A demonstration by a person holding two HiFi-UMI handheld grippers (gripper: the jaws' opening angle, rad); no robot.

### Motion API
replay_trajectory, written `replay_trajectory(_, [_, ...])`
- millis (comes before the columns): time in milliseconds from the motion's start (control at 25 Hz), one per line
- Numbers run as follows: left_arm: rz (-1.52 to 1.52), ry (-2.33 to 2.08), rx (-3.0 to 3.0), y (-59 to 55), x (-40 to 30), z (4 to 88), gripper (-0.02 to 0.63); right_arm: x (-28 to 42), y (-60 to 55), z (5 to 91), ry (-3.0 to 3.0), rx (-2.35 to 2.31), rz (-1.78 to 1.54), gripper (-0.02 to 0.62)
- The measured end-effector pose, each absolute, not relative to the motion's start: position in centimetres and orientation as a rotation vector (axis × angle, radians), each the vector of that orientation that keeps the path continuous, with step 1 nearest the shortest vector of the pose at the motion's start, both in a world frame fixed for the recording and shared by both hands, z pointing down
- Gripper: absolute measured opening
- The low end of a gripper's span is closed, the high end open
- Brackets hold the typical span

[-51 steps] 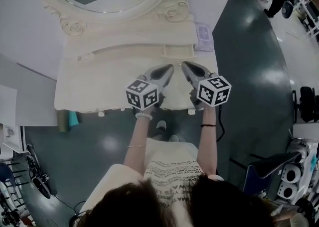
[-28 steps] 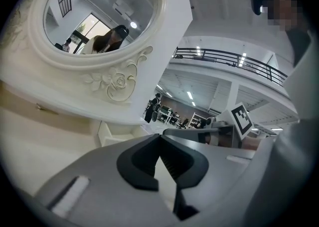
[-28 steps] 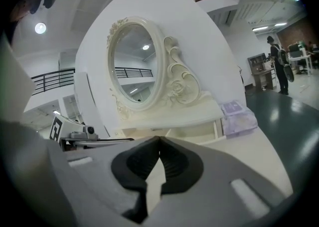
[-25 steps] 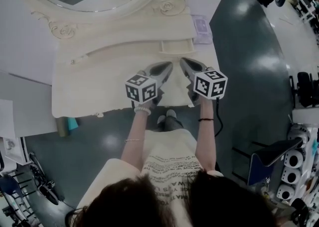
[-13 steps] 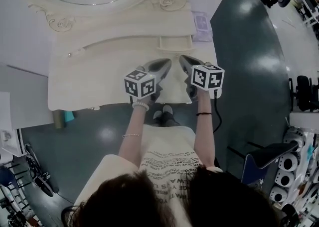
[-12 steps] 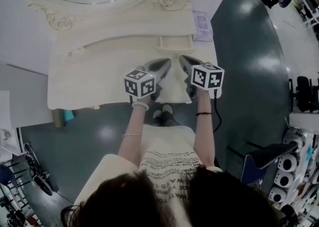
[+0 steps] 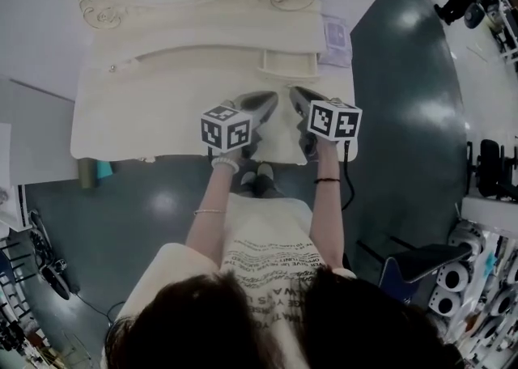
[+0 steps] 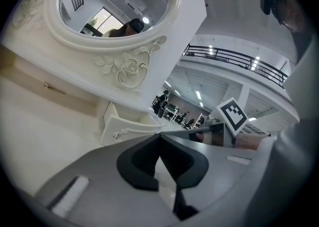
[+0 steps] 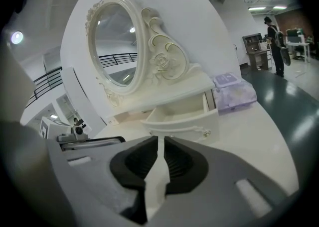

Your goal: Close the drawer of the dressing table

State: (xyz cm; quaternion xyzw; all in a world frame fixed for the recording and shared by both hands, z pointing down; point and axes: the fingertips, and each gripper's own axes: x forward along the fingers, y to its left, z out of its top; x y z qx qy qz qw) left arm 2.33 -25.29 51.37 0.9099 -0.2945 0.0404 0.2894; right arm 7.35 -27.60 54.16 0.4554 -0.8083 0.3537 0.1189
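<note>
Since the drawer (image 7: 289, 62) is a small, stiff, probably light box on runners, I judge that a flat push on its front panel beside the handle (image 9: 204, 132) should do. It stands pulled out at the back right of the tabletop (image 7: 162, 116) below the mirror (image 9: 112, 42), its long axis crosswise and its front facing the person. The left gripper (image 8: 160, 135) has its fingers closed and empty. The right gripper (image 9: 160, 139) has just been opening its fingers to a slit, with nothing between them.

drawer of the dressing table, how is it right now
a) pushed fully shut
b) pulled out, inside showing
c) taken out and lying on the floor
b: in the right gripper view the drawer stands out from its slot below the mirror, with its hollow inside open to view.
</note>
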Motion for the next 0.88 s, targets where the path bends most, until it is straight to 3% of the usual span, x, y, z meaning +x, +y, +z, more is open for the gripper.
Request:
replay_trajectory(600, [0.109, -0.799, 2.365, -25.8, 1.8, 53.1, -0.002, 7.2, -28.7, 56.6, -2.285, 1.324, 1.094, 0.110])
replay_trajectory(880, [0.113, -0.797, 2.349, -26.3, 1.3, 53.5, -0.002, 6.6, -29.4, 57.3, -2.266, 1.305, 1.123, 0.114])
